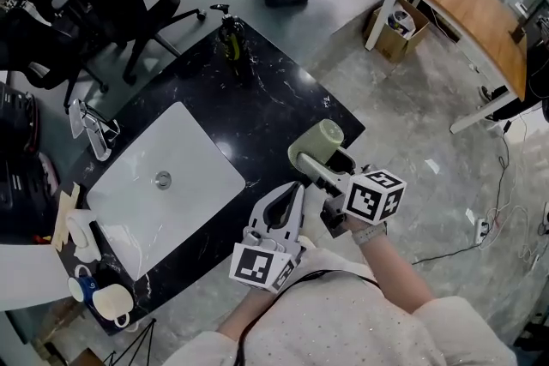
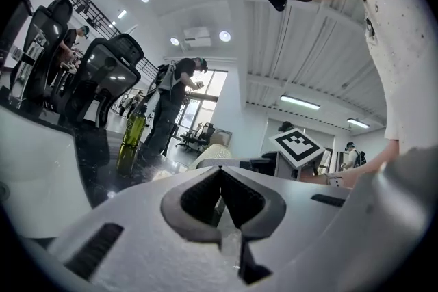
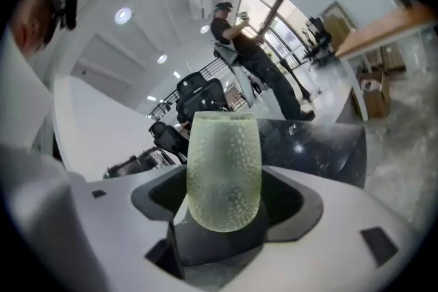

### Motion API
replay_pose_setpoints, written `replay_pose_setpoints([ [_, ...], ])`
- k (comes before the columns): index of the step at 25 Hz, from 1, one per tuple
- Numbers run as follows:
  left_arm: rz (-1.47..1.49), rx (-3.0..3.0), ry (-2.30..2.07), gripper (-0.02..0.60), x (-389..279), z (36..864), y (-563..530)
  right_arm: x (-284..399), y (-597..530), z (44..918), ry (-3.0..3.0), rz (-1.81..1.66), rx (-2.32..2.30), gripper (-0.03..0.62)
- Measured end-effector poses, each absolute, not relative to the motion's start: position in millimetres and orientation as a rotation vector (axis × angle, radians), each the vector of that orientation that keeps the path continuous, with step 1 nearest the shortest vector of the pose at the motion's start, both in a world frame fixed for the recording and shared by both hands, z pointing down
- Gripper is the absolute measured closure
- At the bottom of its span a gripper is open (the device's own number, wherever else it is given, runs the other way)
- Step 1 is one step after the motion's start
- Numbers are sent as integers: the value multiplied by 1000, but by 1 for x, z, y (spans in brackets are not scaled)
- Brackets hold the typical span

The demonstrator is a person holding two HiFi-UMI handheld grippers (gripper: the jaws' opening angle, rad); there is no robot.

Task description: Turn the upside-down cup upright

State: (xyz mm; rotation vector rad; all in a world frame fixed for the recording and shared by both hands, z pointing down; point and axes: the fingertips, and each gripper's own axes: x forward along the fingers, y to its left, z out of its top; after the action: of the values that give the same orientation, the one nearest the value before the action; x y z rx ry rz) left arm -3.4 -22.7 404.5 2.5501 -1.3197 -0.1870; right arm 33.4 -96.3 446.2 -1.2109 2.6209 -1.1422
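- The black marble surface [image 1: 283, 111] carries a white rectangular sink [image 1: 171, 184] on its left part.
- Your right claw [image 1: 330, 171] is clamped on the cup's rounded end, above the surface's near right edge.
- Your left claw [image 1: 287, 201] sits just beside it, jaws together on nothing.
- 1 green glass bottle [image 1: 230, 39] stands at the far corner.
- The pale green textured cup [image 1: 316, 146] hangs tilted, off the surface.

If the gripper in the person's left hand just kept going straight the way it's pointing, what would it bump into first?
Most likely the pale green cup, clamped in the right gripper. It sits just beyond the closed tips of the left gripper, though depth is hard to judge.
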Motion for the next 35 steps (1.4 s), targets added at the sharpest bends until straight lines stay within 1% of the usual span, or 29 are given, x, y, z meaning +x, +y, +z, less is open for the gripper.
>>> replay_pose_setpoints([
  [7,-196,2525,-1364,574,-17,404,-22,28,-86,447,2101,-1646,-803,261],
  [13,-204,2521,-1373,574,-21,401,-22,17,-71,447,1670,-1881,-496,261],
  [20,-81,2509,-1511,574,-28,399,-21,8,-60,439,1360,-1951,-223,261],
  [28,-65,2520,-1556,574,-41,389,-19,4,-51,428,894,-1922,224,261],
  [35,-27,2484,-1569,574,-42,387,-21,5,-50,440,615,-1882,355,261],
])
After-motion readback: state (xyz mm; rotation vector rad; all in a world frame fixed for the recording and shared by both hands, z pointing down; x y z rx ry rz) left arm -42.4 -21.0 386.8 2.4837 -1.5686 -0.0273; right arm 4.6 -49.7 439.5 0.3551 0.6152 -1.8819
